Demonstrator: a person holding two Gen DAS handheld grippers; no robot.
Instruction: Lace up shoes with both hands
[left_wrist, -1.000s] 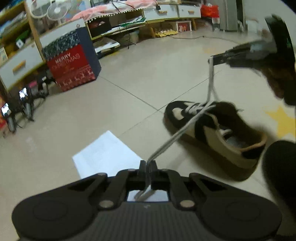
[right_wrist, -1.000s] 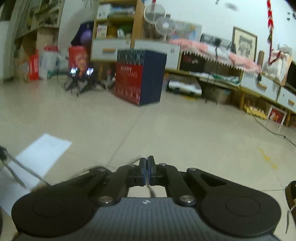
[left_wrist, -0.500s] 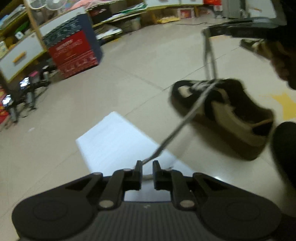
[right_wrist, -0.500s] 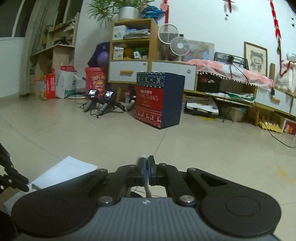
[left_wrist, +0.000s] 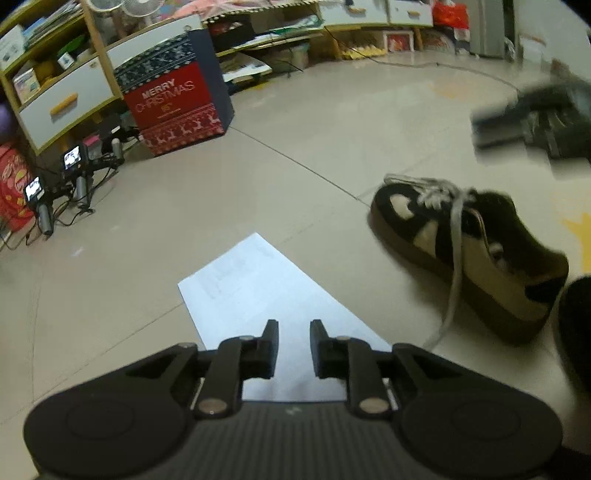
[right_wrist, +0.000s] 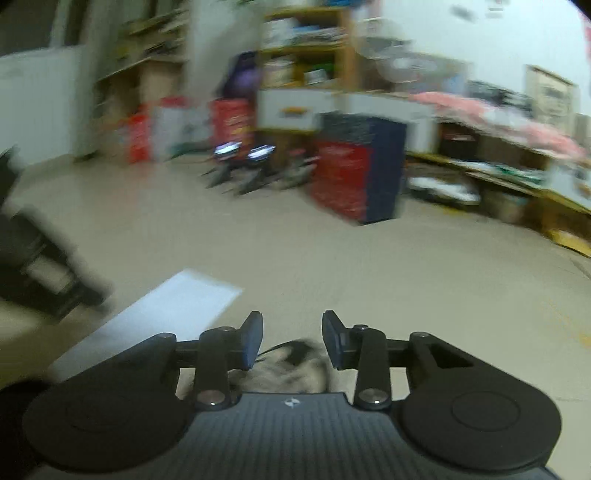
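Lace now let go by both opening, empty claws, draped slack over shoe; regrasp needed.

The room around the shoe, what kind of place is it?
Probably a lived-in home room: tiled floor, wooden shelves crammed with boxes and fans, and a Merry Christmas box beside them.

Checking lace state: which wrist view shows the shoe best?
Left wrist: the whole shoe sits on the floor, one lace trailing loose. Right wrist shows only a blurred patch of it behind the open fingers.
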